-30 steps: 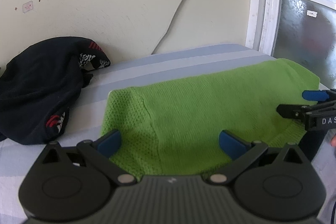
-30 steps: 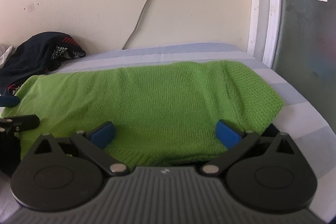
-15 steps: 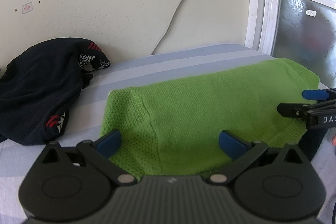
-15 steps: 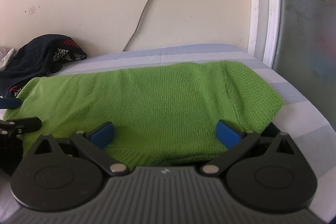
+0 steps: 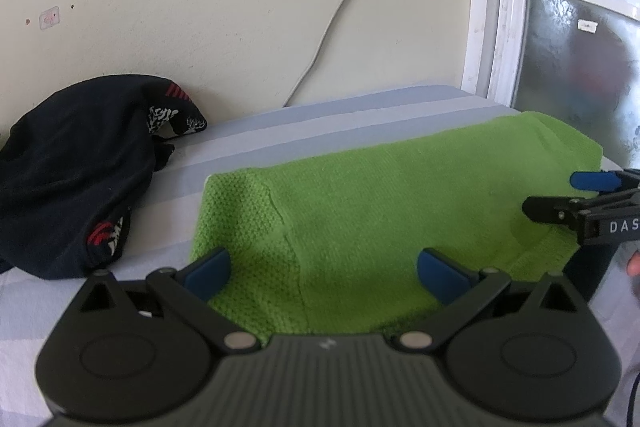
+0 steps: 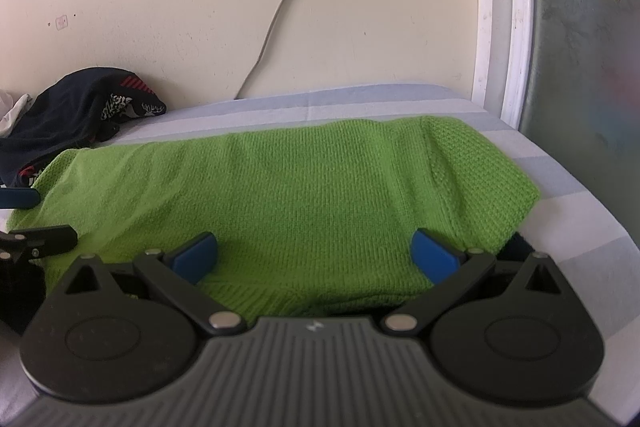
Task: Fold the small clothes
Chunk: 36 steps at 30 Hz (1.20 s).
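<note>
Both sets of fingers are spread wide with nothing in them: the left gripper (image 5: 324, 275) and the right gripper (image 6: 316, 255) each sit low at 6 o'clock over the near edge of the green knit sweater (image 6: 280, 195). The sweater lies flat across the striped bed (image 5: 248, 131). A crumpled dark garment (image 5: 76, 171) is off at 9 o'clock by the wall, not touching it.

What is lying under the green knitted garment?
The green knitted garment lies on a blue-and-white striped sheet. A dark patch shows under its near right edge; what it is cannot be told. Anything else beneath is covered.
</note>
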Tool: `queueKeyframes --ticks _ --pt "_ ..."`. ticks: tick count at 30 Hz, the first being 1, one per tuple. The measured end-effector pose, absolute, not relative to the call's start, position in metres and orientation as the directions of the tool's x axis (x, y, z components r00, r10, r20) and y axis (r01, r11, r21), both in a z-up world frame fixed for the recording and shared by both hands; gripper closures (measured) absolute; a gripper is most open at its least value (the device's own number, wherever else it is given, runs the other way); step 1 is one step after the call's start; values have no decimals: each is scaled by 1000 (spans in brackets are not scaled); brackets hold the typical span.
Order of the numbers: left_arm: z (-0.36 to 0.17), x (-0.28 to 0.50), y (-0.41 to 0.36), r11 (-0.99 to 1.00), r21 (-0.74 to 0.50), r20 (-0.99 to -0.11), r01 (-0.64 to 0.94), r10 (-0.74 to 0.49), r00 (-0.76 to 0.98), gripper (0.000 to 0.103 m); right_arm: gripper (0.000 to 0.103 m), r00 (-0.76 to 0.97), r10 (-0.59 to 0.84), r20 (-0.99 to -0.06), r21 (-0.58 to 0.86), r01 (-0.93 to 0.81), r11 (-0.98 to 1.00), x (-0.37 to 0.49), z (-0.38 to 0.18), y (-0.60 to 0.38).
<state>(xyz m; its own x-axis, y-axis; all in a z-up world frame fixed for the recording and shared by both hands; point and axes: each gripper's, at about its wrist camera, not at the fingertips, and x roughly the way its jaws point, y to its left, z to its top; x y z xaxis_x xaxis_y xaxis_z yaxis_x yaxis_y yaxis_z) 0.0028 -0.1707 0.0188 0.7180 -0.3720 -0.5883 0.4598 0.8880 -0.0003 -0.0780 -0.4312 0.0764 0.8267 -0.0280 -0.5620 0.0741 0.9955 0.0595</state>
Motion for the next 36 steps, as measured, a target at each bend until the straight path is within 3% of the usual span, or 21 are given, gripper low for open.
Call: queueKeyframes --ticks 36 --pt "18 3 -172 887 12 -592 461 -365 718 0 0 831 -17 -556 77 72 994 -79 78 -433"
